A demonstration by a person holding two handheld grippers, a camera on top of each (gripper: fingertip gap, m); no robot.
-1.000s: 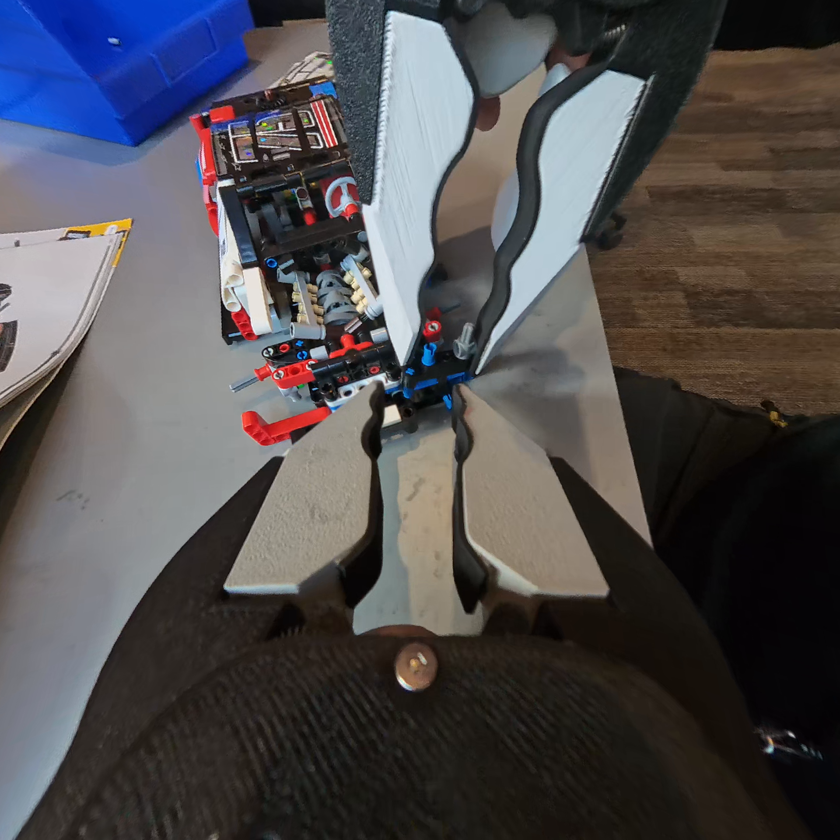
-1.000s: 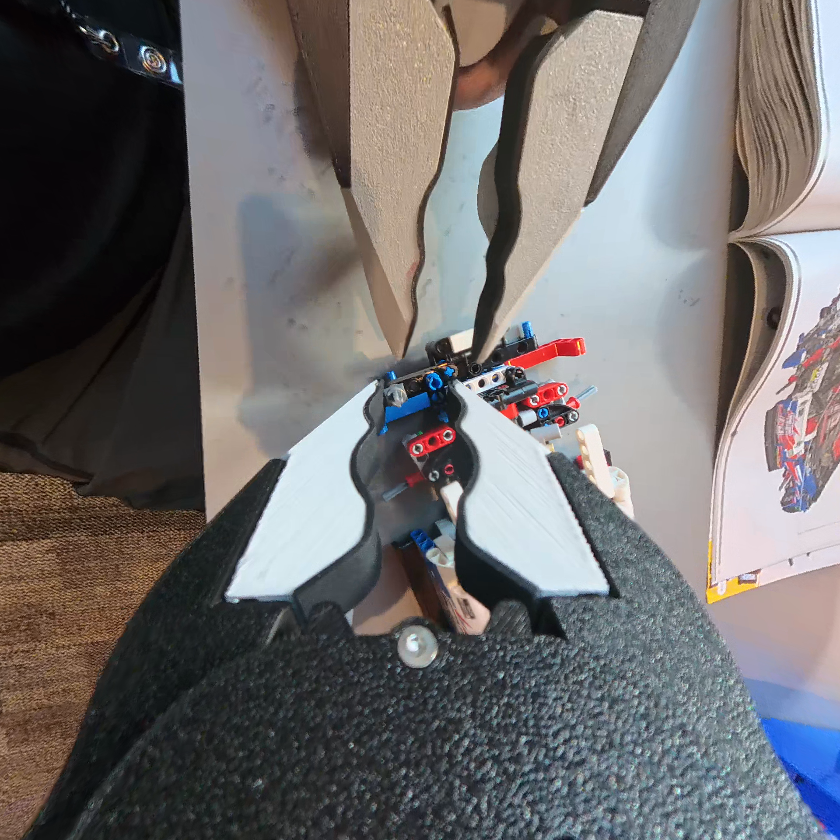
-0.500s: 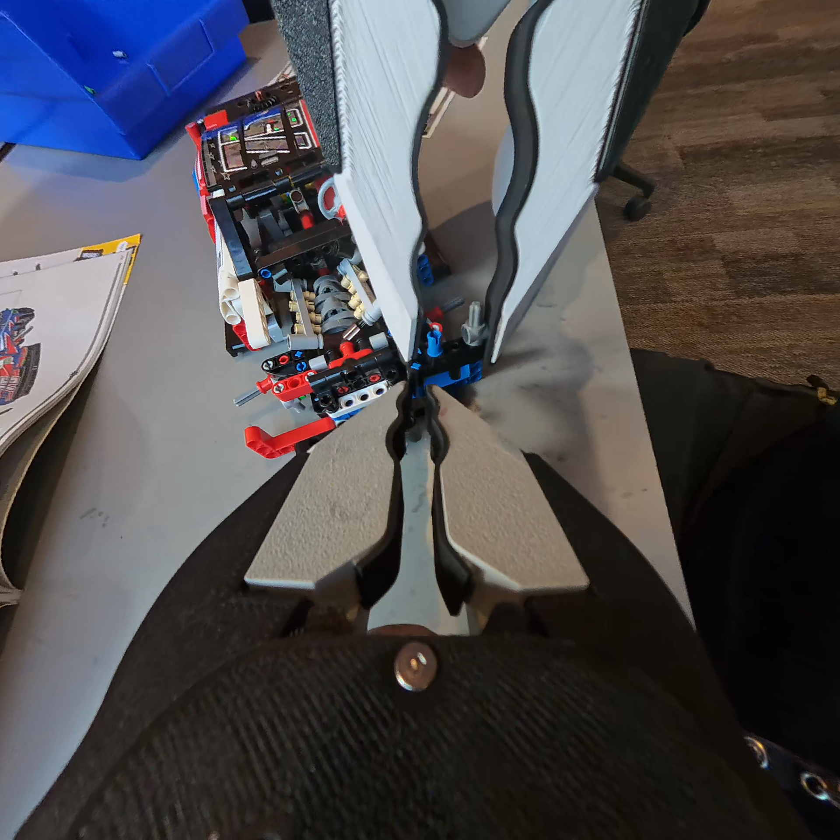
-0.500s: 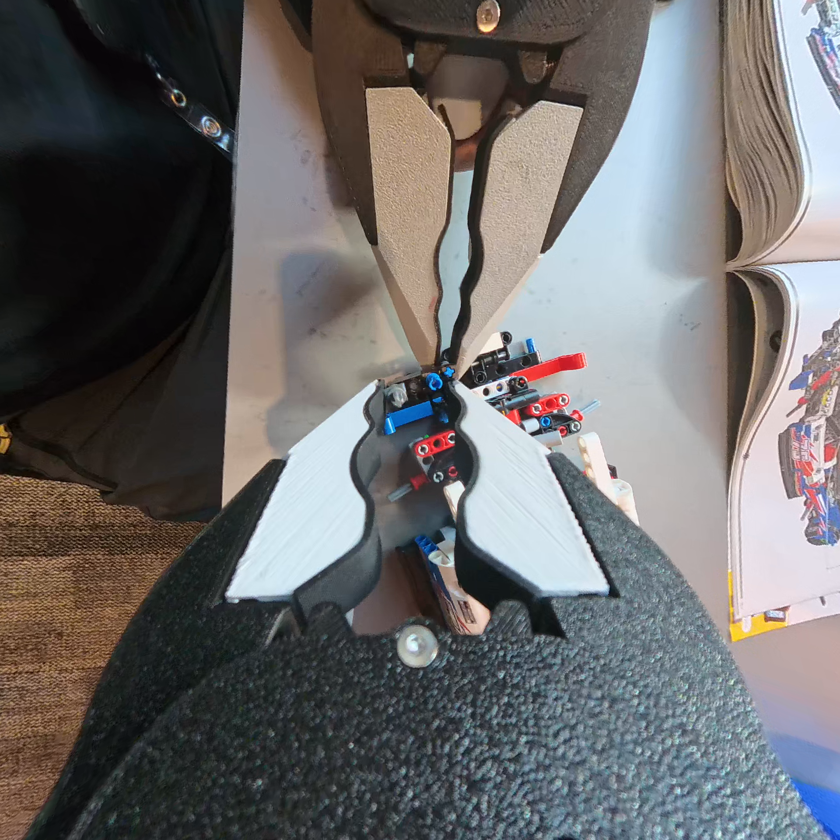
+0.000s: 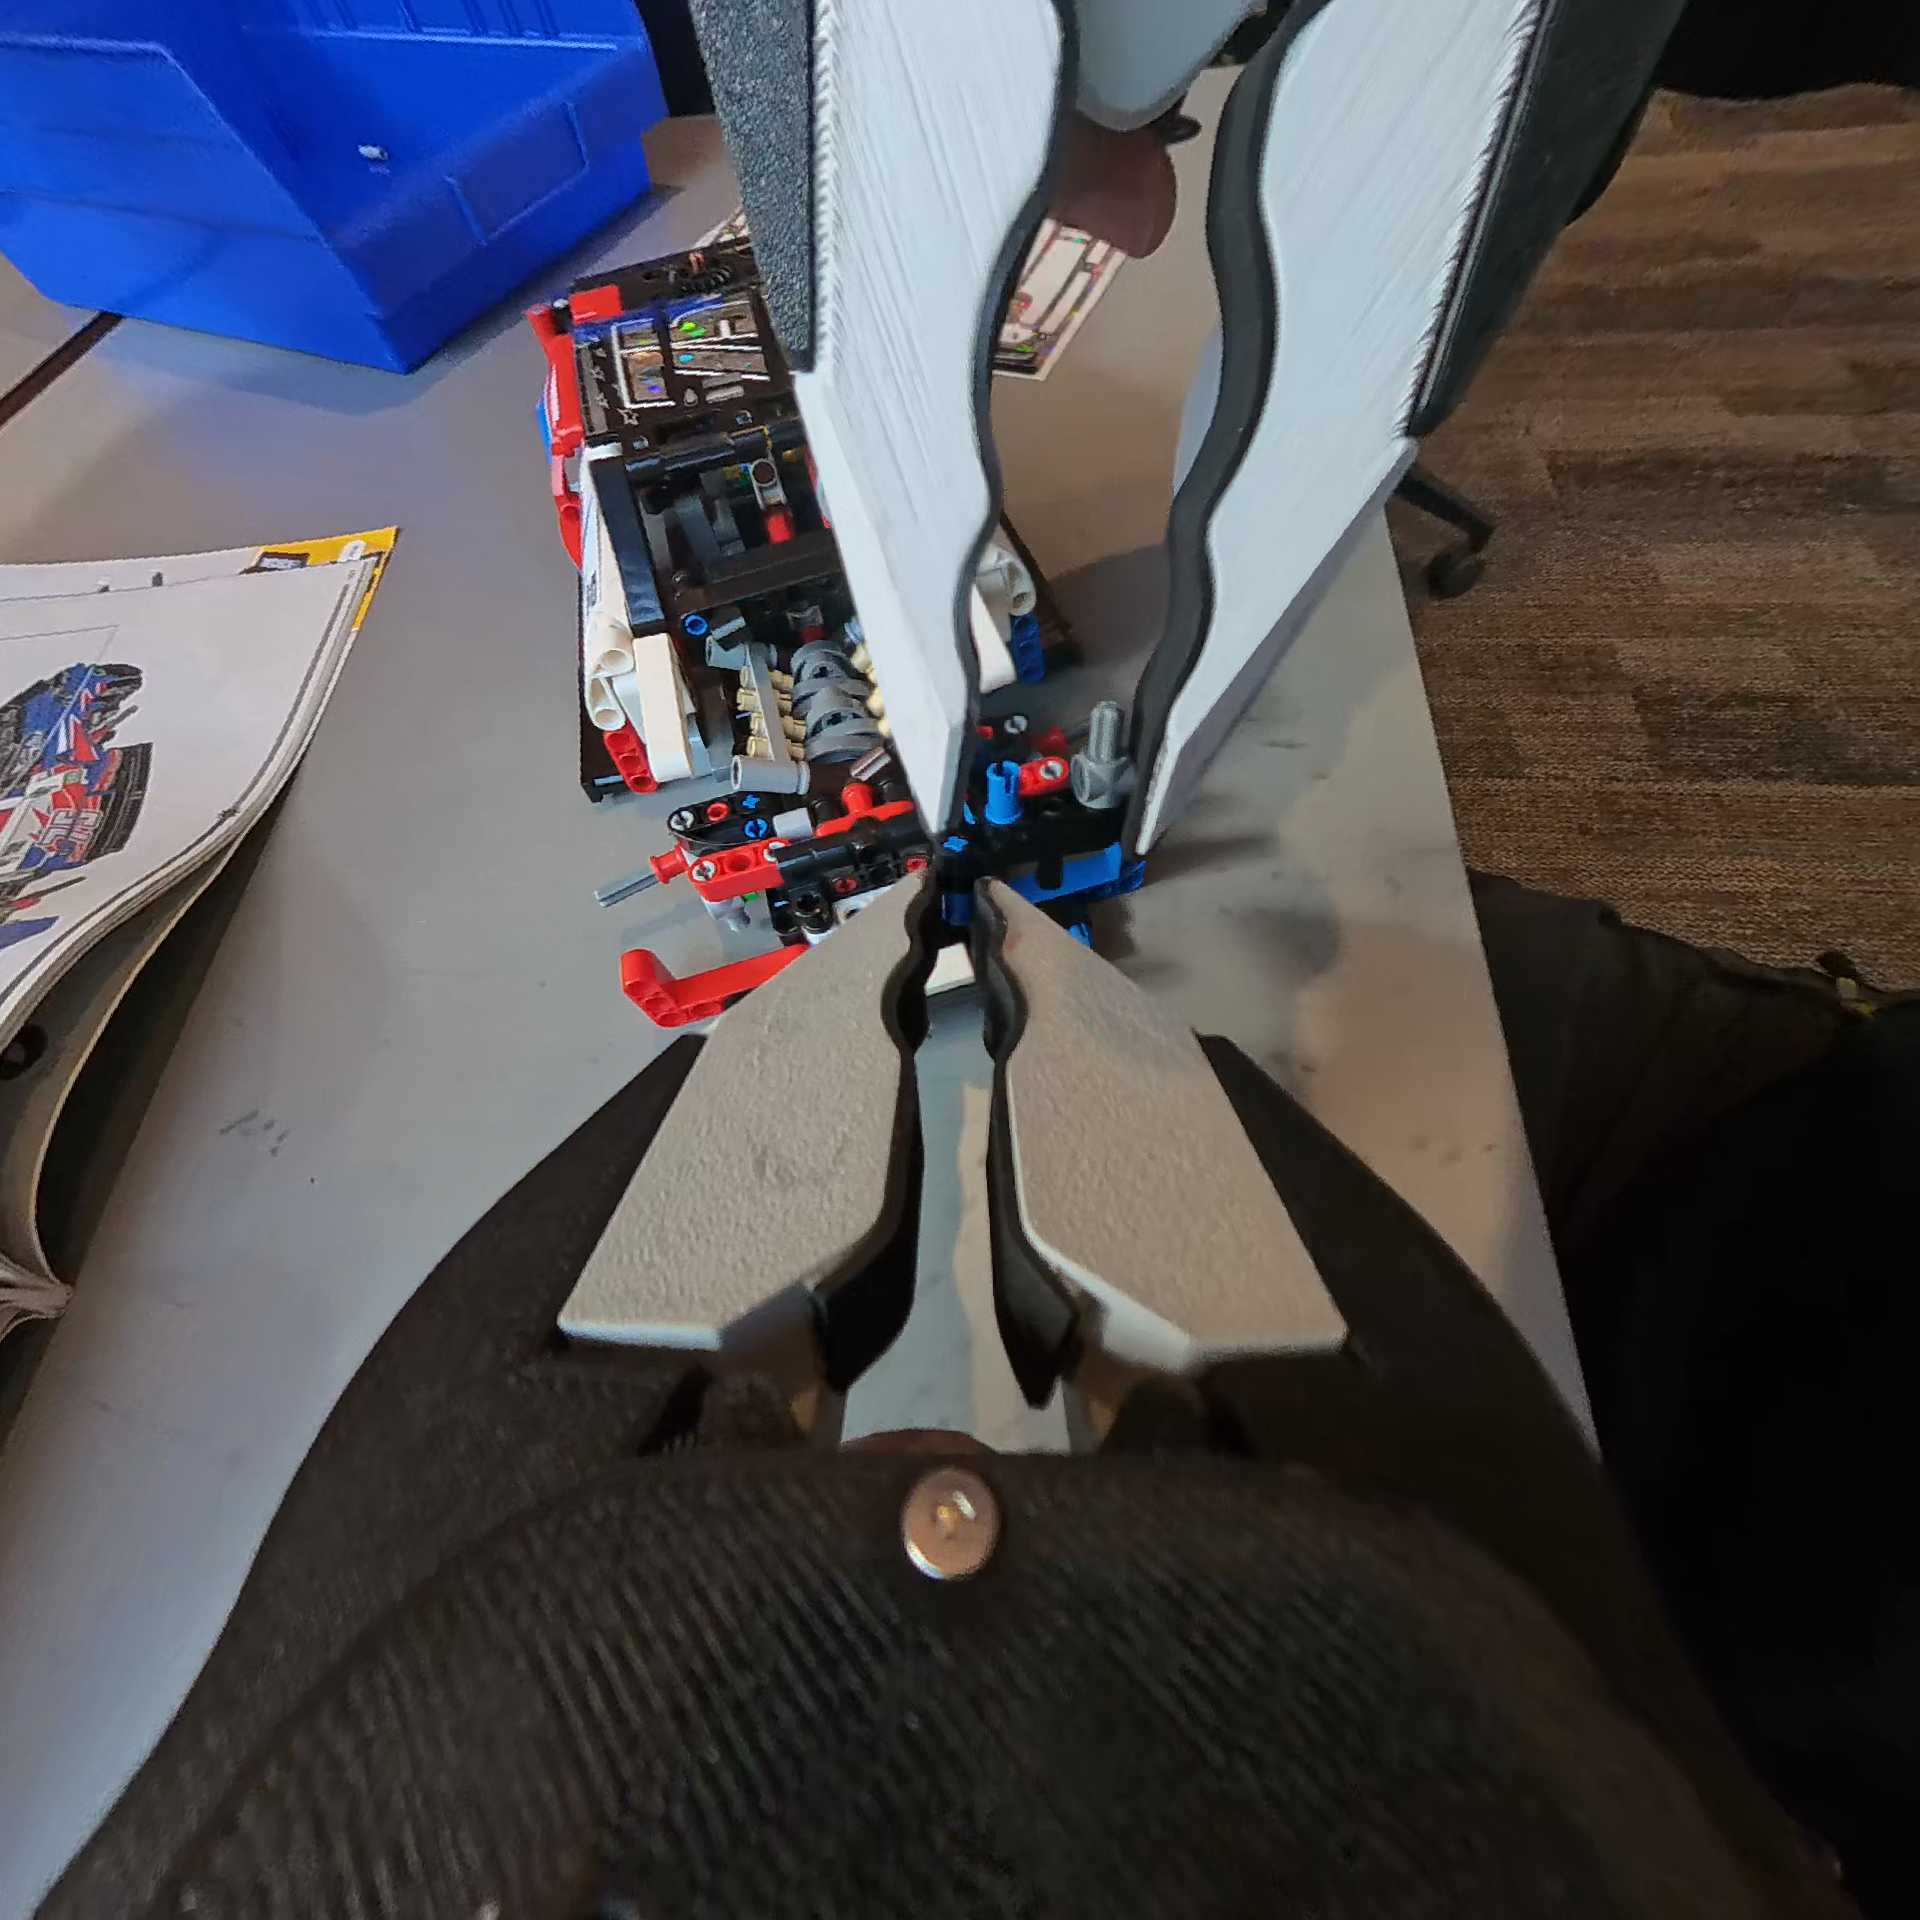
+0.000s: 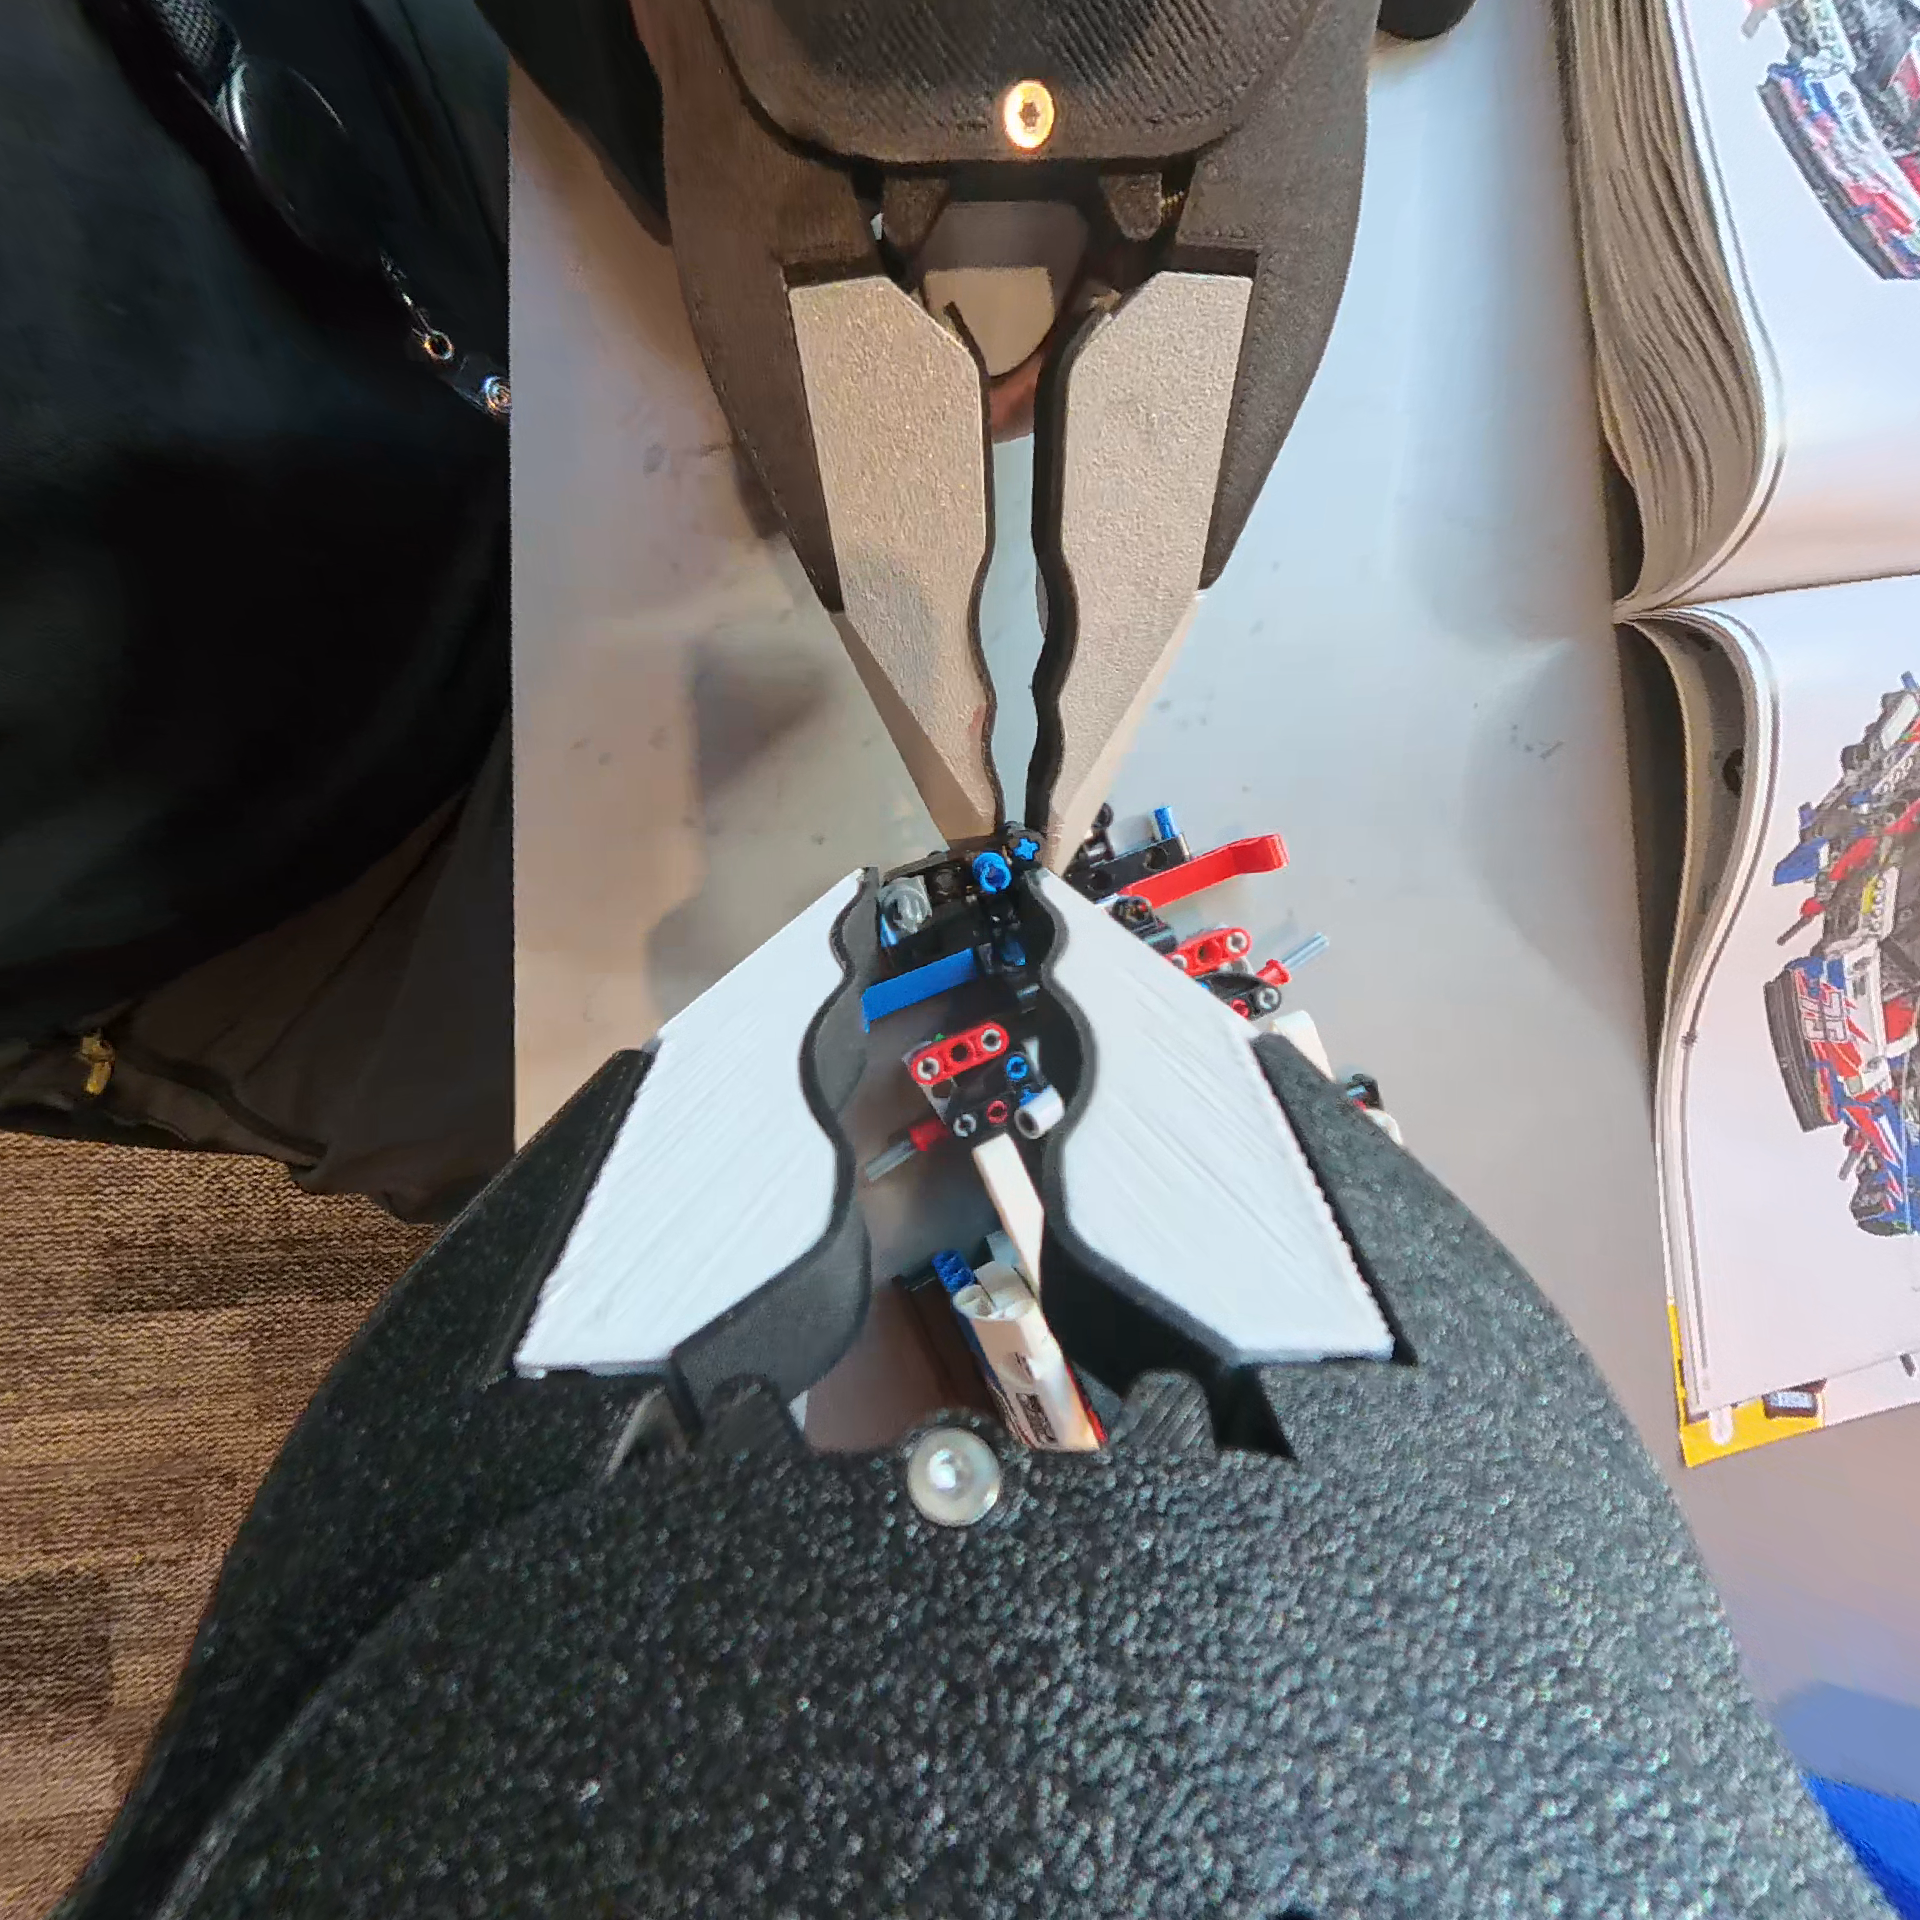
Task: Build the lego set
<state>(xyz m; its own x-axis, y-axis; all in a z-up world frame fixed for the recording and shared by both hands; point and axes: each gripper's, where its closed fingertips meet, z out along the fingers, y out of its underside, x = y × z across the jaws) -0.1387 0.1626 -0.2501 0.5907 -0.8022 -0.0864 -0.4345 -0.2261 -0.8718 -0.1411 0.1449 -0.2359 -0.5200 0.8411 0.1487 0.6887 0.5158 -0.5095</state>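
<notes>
A partly built lego car (image 5: 727, 582) in black, red, blue and white lies on the grey table (image 5: 364, 1039). My left gripper (image 5: 956, 899), with grey fingers, is pinched almost shut on a small black part with a blue pin at the car's near end. My right gripper (image 5: 1039, 826), with white fingers, comes from the far side. It grips the black front section (image 5: 1039, 831) of the car from both sides. In the right wrist view my right gripper (image 6: 956, 888) holds that section (image 6: 977, 1049). My left gripper (image 6: 1018, 816) meets it tip to tip there.
An open instruction manual (image 5: 156, 727) lies to the left; it also shows in the right wrist view (image 6: 1818, 935). A blue bin (image 5: 312, 156) stands at the back left, and a sticker sheet (image 5: 1049, 301) lies behind the car. The table edge (image 5: 1455, 935) is close on the right, with a person's dark clothing (image 5: 1714, 1143) beside it. My left and right fingertips are right by each other.
My left gripper has closed from open to nearly shut on the car's near end. My right gripper has kept its grip and tilted more steeply over the car.
</notes>
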